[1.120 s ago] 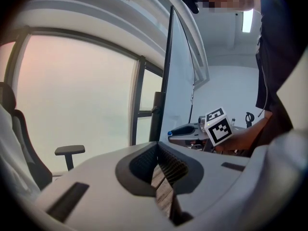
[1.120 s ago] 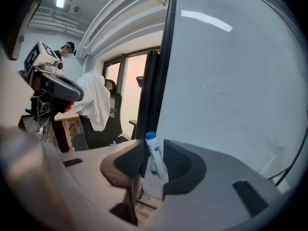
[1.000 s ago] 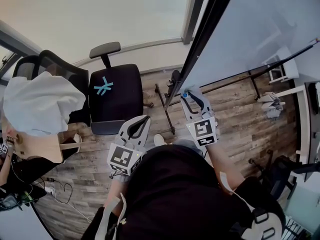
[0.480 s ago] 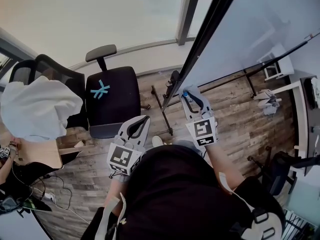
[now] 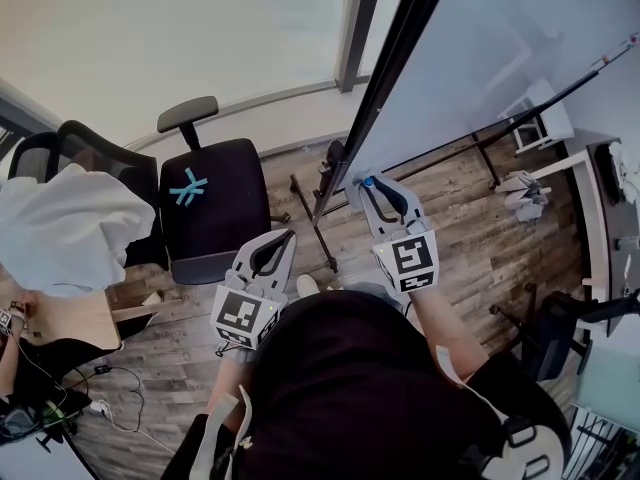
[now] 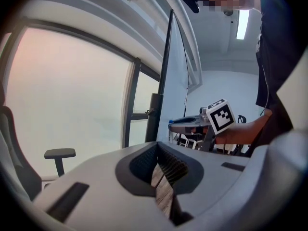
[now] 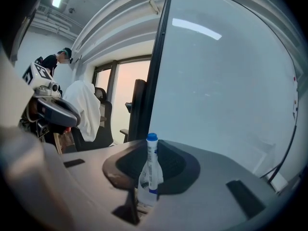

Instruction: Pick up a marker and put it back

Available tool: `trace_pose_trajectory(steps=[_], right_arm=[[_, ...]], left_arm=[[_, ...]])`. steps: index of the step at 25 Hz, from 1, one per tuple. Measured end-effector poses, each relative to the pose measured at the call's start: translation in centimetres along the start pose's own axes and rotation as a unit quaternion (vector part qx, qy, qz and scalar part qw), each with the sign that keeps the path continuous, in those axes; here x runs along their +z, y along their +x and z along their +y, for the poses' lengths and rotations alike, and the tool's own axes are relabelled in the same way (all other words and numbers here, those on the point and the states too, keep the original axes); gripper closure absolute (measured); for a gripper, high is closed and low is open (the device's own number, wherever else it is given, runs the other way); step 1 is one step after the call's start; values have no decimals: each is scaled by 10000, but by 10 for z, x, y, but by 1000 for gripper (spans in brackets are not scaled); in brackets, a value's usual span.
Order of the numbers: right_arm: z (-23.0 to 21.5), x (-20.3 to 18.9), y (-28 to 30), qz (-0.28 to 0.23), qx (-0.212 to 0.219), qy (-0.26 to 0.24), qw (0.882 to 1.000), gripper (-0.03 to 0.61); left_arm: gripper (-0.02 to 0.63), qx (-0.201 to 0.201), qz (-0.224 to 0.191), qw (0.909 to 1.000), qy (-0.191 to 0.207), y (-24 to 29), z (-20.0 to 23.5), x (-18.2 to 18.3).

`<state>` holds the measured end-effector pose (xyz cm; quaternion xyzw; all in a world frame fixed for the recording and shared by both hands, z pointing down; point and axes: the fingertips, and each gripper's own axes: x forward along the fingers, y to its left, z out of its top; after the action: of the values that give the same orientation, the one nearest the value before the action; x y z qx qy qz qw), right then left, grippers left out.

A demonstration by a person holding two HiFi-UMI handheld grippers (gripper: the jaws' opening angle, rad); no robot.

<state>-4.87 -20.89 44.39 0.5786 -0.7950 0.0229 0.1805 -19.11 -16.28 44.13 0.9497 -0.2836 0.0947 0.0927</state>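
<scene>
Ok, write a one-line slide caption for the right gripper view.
Right gripper shut on a blue-capped marker, cap end forward, in front of the whiteboard.

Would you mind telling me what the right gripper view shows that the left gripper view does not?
Only the right gripper view shows the marker barrel, standing clamped in the right gripper, the whiteboard and its broad face, and a white cloth draped over a chair. Only the left gripper view shows the left gripper shut on nothing, wooden floor visible through its gap, and a chair armrest. Both show the whiteboard's dark frame, the bright window, and the opposite gripper.
</scene>
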Motion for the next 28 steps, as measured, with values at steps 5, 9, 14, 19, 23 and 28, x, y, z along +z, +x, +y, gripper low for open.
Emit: trace_pose_trajectory(steps=[5,9,14,19,23,28], right_arm=[[-9,18,-13,-189,-78,86,9998,501],[-18,32,-24,-353,-151,169,9991,500],[-31,44,-39,-453,-279,243,9983,500],[-43,46,-56,-462,-442,245,9977,502],[-54,45,-72,-461,-615,254,9967,502],[-72,38,-94,-434,-852,293,9950,501]], left_arm=[[606,-102,-39,9999,3,6,-6,4],[606,-216,-52,9998,6,14,-12,5],[605,-358,-102,9993,20,25,-19,9],[606,-522,-123,9986,43,37,-28,11],[606,-677,-162,9975,76,48,-38,14],[605,-898,-145,9957,148,66,-54,18]])
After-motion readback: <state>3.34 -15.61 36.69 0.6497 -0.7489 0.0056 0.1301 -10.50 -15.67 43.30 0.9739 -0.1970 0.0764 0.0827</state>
